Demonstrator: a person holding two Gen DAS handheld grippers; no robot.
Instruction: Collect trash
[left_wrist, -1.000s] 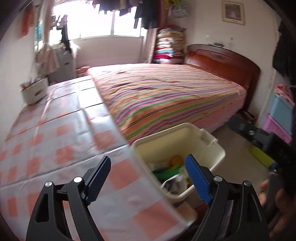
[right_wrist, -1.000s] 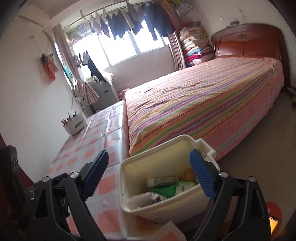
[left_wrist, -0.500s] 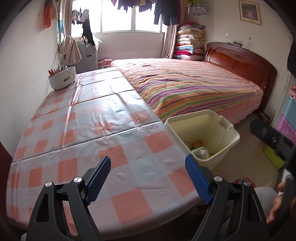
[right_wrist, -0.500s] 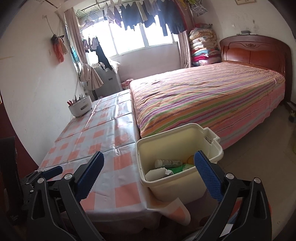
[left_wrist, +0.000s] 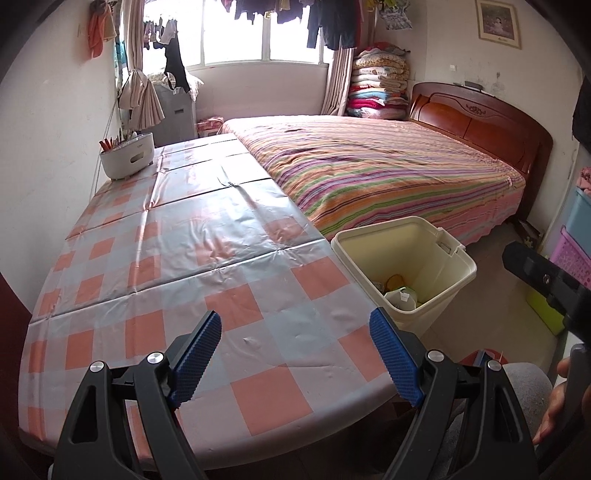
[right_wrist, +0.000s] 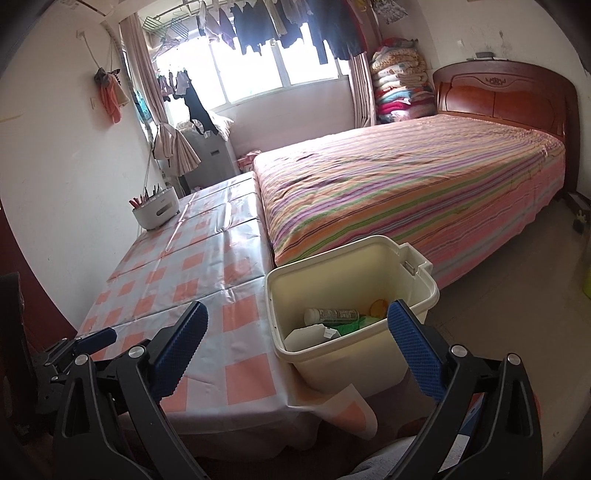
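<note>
The left gripper is seen with its blue-padded jaws set wide apart and nothing between them, above the near edge of the table covered in a glossy pink-and-grey checked plastic cloth. The right gripper is likewise seen with its jaws fully apart and empty. Just ahead of the right jaws, the cream rectangular plastic waste bin is found on the floor, against the table's corner. Inside it, a white cylindrical tube, green wrapping and a white carton are noted. From the left jaws the bin lies ahead to the right. Further off, a white oval holder of utensils stands on the table by the wall. Beyond the bin, a bed with a multicoloured striped cover is recorded.
</note>
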